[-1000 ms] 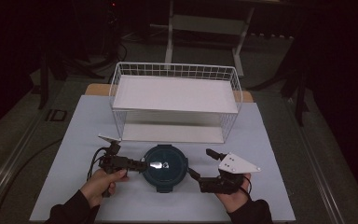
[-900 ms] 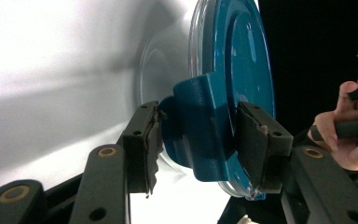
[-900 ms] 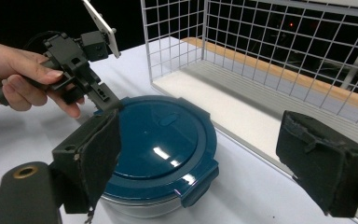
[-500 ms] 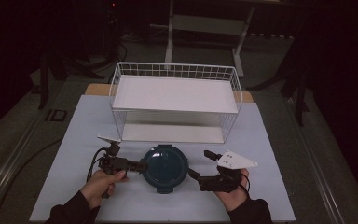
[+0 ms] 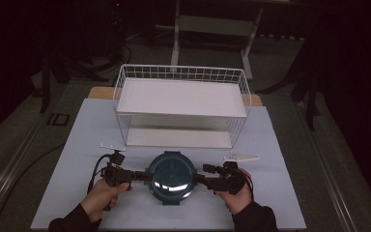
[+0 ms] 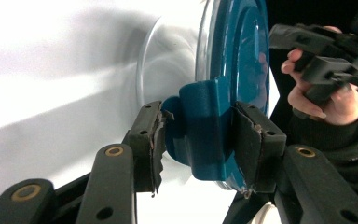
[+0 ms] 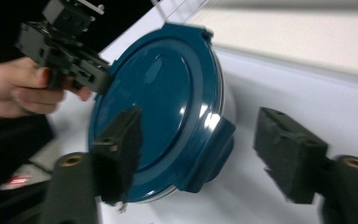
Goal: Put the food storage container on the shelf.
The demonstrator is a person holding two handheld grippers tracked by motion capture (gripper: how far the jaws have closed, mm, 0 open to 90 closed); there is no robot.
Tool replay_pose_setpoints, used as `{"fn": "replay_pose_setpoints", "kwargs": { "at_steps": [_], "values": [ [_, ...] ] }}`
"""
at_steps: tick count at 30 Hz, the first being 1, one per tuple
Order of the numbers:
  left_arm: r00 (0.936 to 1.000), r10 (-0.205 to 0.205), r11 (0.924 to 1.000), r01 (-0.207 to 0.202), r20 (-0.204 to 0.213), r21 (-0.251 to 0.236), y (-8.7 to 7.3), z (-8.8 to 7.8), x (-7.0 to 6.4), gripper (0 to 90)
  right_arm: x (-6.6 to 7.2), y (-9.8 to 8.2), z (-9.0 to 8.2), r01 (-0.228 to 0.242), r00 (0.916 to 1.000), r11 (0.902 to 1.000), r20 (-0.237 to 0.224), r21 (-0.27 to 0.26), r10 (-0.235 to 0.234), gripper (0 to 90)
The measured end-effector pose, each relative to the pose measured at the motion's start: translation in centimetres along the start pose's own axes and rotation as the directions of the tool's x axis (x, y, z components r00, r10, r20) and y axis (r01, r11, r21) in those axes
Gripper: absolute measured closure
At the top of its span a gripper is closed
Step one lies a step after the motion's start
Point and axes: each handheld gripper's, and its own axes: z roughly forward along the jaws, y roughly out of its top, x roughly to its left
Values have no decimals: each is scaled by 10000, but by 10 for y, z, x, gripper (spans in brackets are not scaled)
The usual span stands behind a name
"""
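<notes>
A round clear container with a dark blue lid (image 5: 171, 178) sits on the white table near the front edge. My left gripper (image 5: 145, 176) comes in from the lid's left and is shut on its side tab (image 6: 200, 135). My right gripper (image 5: 200, 179) reaches in from the right. In the right gripper view the lid (image 7: 158, 102) is tilted, and its other tab (image 7: 209, 149) sits between the jaws of my open right gripper (image 7: 203, 158), with a gap on each side. The left gripper (image 7: 65, 51) and its hand appear beyond the lid.
A white wire basket (image 5: 181, 72) with a white shelf (image 5: 181, 96) stands at the back of the table, just behind the container. The table (image 5: 280, 159) ends close to the hands at the front. The surrounding floor is dark.
The right gripper has turned in the hand, its grey plate swinging from the right side toward the basket. The container and left gripper have slid slightly nearer the person.
</notes>
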Motion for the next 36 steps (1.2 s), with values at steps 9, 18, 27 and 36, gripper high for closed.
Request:
{"fn": "replay_pose_setpoints", "kwargs": {
  "at_steps": [9, 18, 27, 36],
  "values": [
    [9982, 600, 9982, -601, 65, 57, -7, -4, -3, 571, -14, -8, 9, -1148, 9859, 9890, -1114, 928, 1249, 514],
    [9976, 681, 9975, -679, 94, -198, -13, -5, -3, 572, -14, -13, 17, -1574, 9733, 9802, -1493, 1200, 1745, 546],
    [9970, 666, 9950, -693, -394, -713, -23, -4, -10, 555, -9, -18, 17, -2047, 9690, 9758, -1251, 764, 2130, 555],
    [9941, 959, 9898, -1006, -498, -1013, -22, -8, -24, 561, -5, -14, 9, -1994, 9702, 9791, -1321, 396, 2029, 566]
  ]
}}
